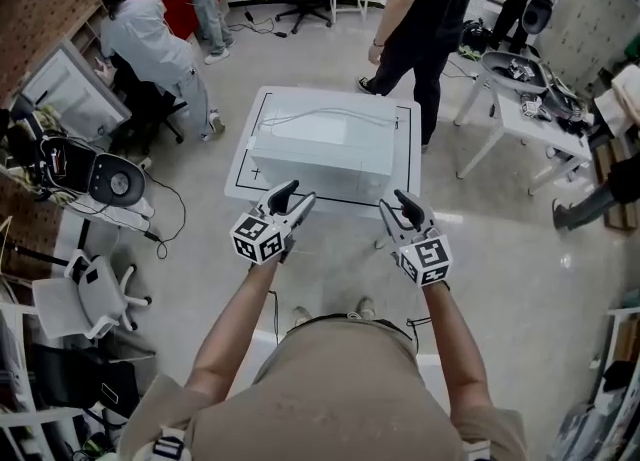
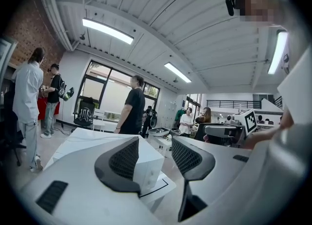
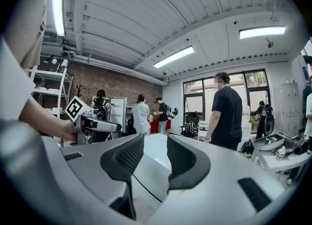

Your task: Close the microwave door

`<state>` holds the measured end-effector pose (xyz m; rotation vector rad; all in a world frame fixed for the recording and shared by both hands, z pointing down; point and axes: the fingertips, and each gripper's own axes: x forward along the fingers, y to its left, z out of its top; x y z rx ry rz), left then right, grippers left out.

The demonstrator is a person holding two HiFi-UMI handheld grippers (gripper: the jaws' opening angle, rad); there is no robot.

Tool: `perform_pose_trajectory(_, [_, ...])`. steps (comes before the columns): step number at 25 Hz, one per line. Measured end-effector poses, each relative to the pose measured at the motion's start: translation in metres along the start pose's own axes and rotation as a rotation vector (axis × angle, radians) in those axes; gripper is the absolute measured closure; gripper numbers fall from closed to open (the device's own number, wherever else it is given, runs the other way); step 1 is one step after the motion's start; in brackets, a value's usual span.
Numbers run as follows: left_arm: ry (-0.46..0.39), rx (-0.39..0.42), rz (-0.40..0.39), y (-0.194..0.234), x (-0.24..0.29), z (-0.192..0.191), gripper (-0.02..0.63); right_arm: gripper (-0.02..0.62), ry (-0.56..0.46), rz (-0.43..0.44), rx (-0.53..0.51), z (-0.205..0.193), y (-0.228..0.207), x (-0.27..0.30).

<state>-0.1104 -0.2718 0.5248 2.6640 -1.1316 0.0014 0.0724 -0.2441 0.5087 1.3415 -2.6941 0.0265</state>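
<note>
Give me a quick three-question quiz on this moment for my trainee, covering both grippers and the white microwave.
1. True or false: the pale grey, black-padded left gripper is shut on the white box-shaped microwave.
2. Multiple choice: the matching right gripper is A) open with nothing between its jaws, B) shut on a cable, C) clamped on a chair.
3. Fill in: the microwave stands on a white table whose top is edged with a thin ____ line.

Key:
1. False. Its jaws stand apart and hold nothing, short of the microwave.
2. A.
3. Black.
</note>
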Motion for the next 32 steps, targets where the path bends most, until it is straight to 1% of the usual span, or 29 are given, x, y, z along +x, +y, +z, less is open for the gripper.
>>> perform_pose_trajectory(5, [0.007, -0.003, -0.02, 0.017, -0.011, -0.001, 0.402, 0.46, 0.008, -0.027, 0.001, -0.001, 0.014, 0.013])
perform_pose_trajectory(9, [0.007, -0.006, -0.038, 0.031, -0.019, 0.0, 0.402, 0.468, 0.054, -0.048, -0.064, -0.004, 0.026, 0.023])
perform_pose_trajectory(11, [0.006, -0.005, -0.046, 0.035, -0.021, 0.0, 0.402, 0.468, 0.057, -0.052, -0.074, -0.004, 0.031, 0.026])
perform_pose_trajectory(21, [0.009, 0.004, -0.073, 0.046, -0.023, 0.003, 0.402, 0.471, 0.061, -0.062, -0.081, -0.005, 0.041, 0.034])
perform_pose_trajectory(32, [0.012, -0.013, -0.067, 0.051, -0.027, -0.003, 0.402, 0.472, 0.074, -0.065, -0.099, -0.005, 0.045, 0.036])
